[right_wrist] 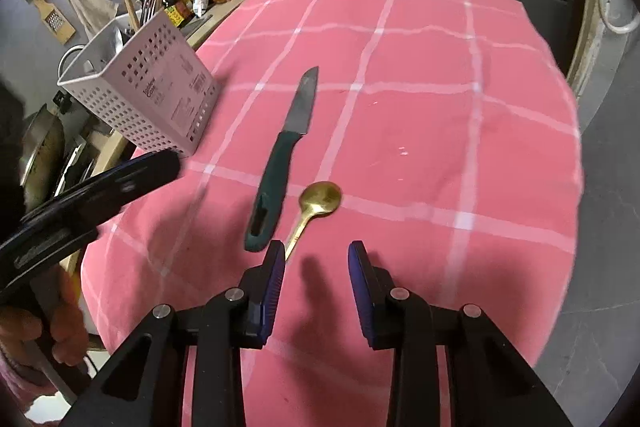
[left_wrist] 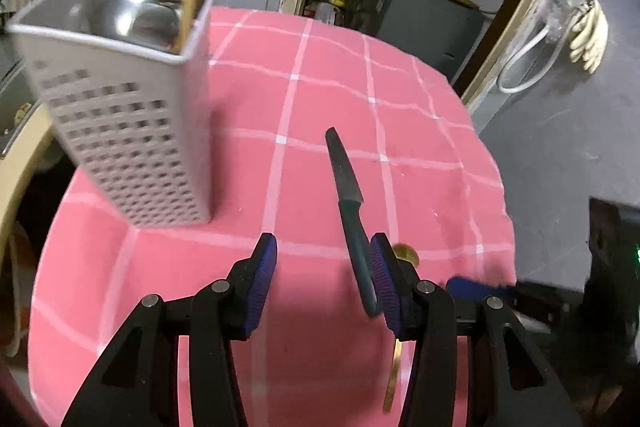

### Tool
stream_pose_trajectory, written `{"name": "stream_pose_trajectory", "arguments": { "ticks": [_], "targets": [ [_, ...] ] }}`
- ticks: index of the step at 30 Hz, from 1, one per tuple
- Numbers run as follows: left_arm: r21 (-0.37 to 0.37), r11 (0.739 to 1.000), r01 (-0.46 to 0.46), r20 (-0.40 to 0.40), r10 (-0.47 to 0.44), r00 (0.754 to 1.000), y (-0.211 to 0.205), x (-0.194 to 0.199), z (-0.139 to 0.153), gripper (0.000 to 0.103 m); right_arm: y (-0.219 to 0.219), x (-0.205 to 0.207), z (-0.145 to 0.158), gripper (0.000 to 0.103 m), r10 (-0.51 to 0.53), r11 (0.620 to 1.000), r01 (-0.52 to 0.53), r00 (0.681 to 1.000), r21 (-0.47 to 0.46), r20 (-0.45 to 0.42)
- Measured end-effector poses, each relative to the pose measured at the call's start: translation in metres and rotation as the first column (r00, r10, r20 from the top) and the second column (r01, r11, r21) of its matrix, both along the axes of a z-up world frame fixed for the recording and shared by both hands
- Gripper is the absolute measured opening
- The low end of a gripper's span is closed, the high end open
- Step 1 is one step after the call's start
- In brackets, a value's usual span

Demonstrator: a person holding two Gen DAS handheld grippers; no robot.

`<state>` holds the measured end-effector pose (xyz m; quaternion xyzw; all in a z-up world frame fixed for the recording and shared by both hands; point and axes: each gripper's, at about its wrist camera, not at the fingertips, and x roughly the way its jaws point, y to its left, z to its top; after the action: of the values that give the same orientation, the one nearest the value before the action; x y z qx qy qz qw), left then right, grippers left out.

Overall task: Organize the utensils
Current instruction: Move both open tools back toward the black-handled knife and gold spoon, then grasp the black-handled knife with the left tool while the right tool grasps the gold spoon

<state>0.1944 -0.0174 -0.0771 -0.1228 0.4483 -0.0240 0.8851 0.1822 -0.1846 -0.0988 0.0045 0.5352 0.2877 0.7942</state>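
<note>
From the left wrist, the left gripper [left_wrist: 324,259] points steeply down at the pink cloth [left_wrist: 420,115], jaws spread and holding nothing. The knife [left_wrist: 346,187] runs from about 5 o'clock of centre up toward 12; its green handle lies just inside the right-hand pad, though contact cannot be told. The holder [left_wrist: 120,131] stands at 10 o'clock, already holding spoons and chopsticks. To do this pick well, I judge the gripper should shift right so the handle sits midway between the pads, then close on the handle, not the blade. The spoon [left_wrist: 406,253] peeks out behind the right finger. From the right wrist, the right gripper [right_wrist: 316,259] also tilts steeply down, jaws apart and empty. The spoon's gold bowl lies at 12 o'clock from the fingertips, its stem running under the left-hand fingertip. Centring over the stem before closing looks wise. The knife lies at 11 o'clock, the holder at 10, and the other gripper enters blurred at 9.
</note>
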Motion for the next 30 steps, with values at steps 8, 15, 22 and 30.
{"name": "stream_pose_trajectory", "arguments": {
  "ticks": [8,15,22,30],
  "targets": [
    [0.003,0.999,0.032,-0.062,-0.032,0.998,0.003,0.041,-0.019,0.042,0.007,0.003,-0.010,0.031,-0.035,0.999,0.036,0.999,-0.034,0.019],
    [-0.026,0.998,0.058,-0.096,-0.061,0.994,0.005,0.067,-0.032,0.042,0.020,0.009,-0.014,0.027,-0.044,0.995,0.048,0.998,-0.089,0.048],
    [-0.057,0.996,0.066,-0.122,-0.072,0.990,0.007,0.080,-0.038,0.042,0.037,0.003,-0.015,0.021,0.002,0.972,0.021,0.995,-0.234,0.097],
    [-0.116,0.983,0.141,-0.162,-0.159,0.974,0.007,0.074,-0.036,0.042,0.002,0.008,-0.015,0.008,0.007,0.957,0.013,0.998,-0.288,0.067]
  ]
}}
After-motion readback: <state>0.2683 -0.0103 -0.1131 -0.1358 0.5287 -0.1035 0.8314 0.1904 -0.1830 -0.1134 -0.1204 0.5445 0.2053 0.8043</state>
